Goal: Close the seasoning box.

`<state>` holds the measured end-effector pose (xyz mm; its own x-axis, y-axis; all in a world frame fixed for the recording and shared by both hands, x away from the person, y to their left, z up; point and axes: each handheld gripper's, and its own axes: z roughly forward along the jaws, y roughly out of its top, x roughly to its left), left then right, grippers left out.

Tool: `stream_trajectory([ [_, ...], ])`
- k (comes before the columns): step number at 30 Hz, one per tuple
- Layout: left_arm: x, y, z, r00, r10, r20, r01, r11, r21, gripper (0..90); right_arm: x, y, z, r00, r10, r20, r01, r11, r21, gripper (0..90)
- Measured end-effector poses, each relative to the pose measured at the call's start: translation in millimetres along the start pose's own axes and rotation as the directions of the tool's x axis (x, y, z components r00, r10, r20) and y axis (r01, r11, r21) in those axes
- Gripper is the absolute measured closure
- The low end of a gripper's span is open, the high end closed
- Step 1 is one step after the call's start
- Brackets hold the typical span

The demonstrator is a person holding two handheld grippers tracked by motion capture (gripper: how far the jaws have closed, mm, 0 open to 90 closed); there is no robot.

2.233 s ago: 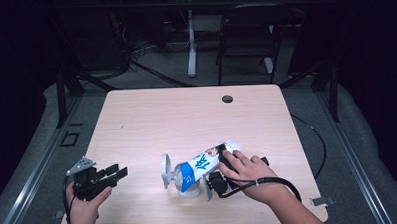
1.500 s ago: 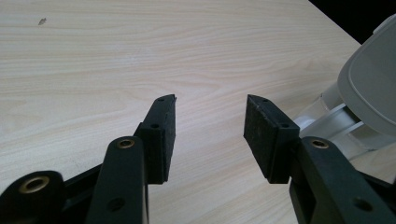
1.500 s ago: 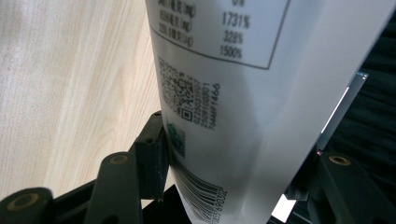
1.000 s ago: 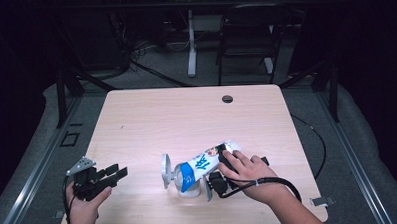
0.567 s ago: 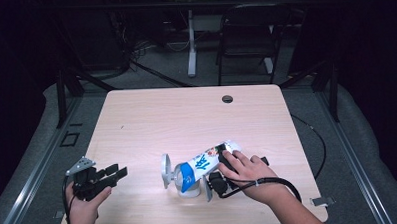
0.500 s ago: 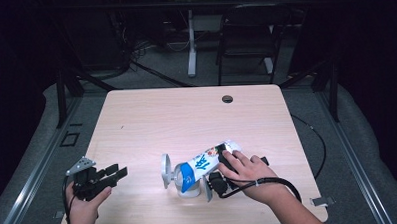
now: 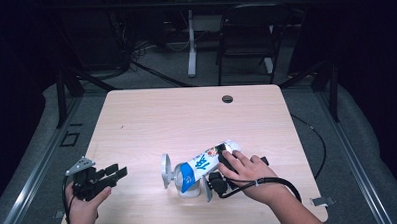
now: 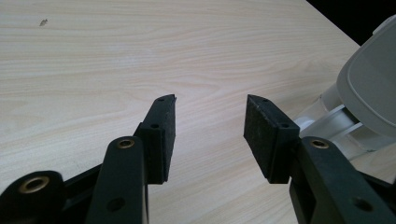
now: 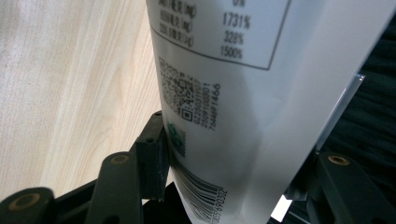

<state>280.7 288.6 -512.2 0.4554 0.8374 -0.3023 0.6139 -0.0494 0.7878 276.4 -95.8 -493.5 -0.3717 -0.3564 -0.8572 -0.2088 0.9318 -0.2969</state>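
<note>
A: Near edge first. Left gripper (image 7: 116, 174) at 8 o'clock, jaws spread, nothing btwn them, idle on the pale wooden table (image 7: 186, 117).

B: And the right gripper (image 7: 216, 171)?

A: At 5 o'clock, jaws wide but pinching the white-and-blue printed pouch (image 7: 203, 164), pads pressed on both sides. Pouch lies tilted, low end in the white plastic stand (image 7: 181, 180) near table centre-front.

B: Risk?

A: Soft film; I'd say it could buckle or slip if squeezed harder or pulled, and the stand isn't held, so it may tip. Farther off, a small dark round hole (image 7: 227, 98) at 1 o'clock.
</note>
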Motion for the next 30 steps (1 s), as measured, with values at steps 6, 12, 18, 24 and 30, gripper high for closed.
stream_trajectory([
  [6,-0.1,0.2,-0.2,1.0000,0.001,0.001,-0.001,1.0000,0.002,54.0,0.3,-0.2,0.1,1.0000,0.002,0.001,-0.002,1.000,-0.005,46.3],
  [12,-0.1,0.1,-0.3,1.0000,0.000,0.001,0.000,1.0000,0.004,53.9,-0.5,0.5,-1.5,0.9999,-0.013,0.006,0.012,1.000,0.010,46.4],
  [18,0.0,0.0,0.0,1.0000,0.000,0.000,0.000,1.0000,0.004,54.0,-0.7,0.5,-1.5,0.9999,-0.015,0.005,0.015,1.000,0.009,46.4],
  [24,0.2,-0.3,0.3,1.0000,0.000,-0.001,0.000,1.0000,0.002,54.0,-0.8,0.6,-1.7,0.9998,-0.017,0.006,0.017,1.000,0.010,46.5],
  [30,0.2,-0.4,0.6,1.0000,0.001,-0.001,-0.001,1.0000,0.002,54.0,0.0,0.4,-1.2,0.9999,-0.012,0.007,0.012,1.000,0.003,46.5],
])
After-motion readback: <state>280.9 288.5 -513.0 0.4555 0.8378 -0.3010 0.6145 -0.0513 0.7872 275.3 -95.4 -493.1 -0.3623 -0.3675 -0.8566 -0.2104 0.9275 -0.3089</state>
